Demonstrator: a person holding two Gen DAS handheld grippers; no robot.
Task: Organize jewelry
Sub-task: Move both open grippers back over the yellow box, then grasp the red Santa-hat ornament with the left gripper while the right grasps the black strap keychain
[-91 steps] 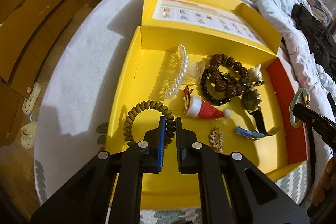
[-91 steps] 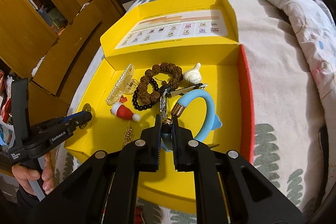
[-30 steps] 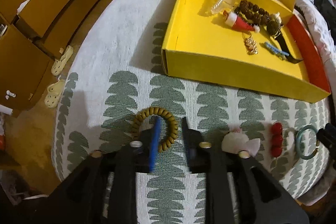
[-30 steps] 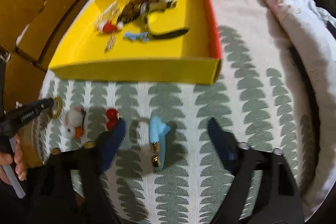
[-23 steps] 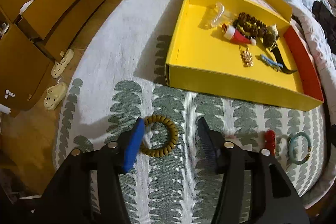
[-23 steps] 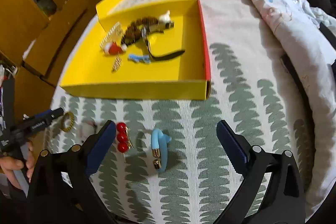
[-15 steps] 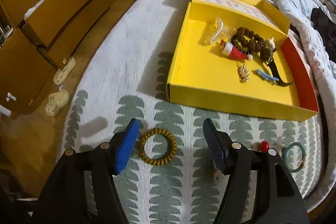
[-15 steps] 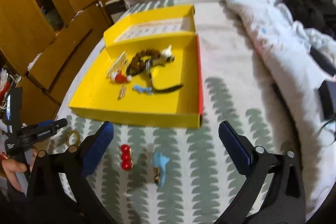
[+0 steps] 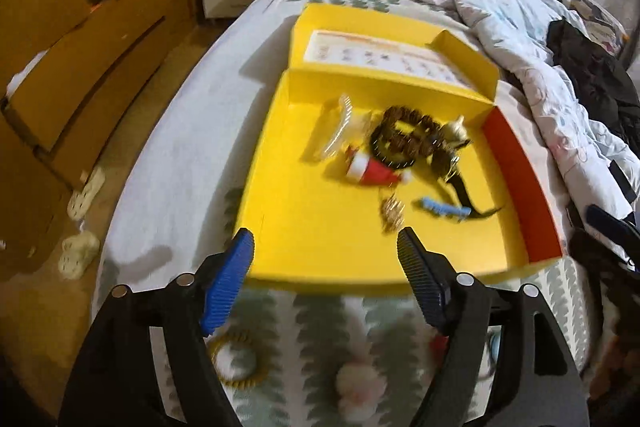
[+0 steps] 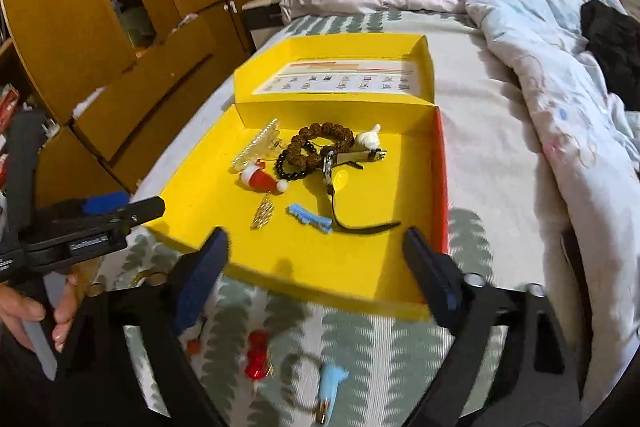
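Note:
A yellow box lies open on the bedspread and holds a brown bead bracelet, a Santa hat clip, a pearl hair clip, a blue clip and a black strap. My left gripper hovers before the box's front wall, its jaws opening with nothing between them. Below it an olive bead bracelet lies on the cover. My right gripper is over the box's front wall, its jaws closing on nothing. A blue bangle and red beads lie beneath it.
A pink-white plush piece lies on the cover between the left fingers. Rumpled quilts fill the right side of the bed. Wooden cabinets stand on the left past the bed edge. A hand holds the left tool's handle.
Both grippers rose and tipped toward the box. The left one opened off the olive bracelet, which stays on the cover. The right jaws have narrowed since half a second ago.

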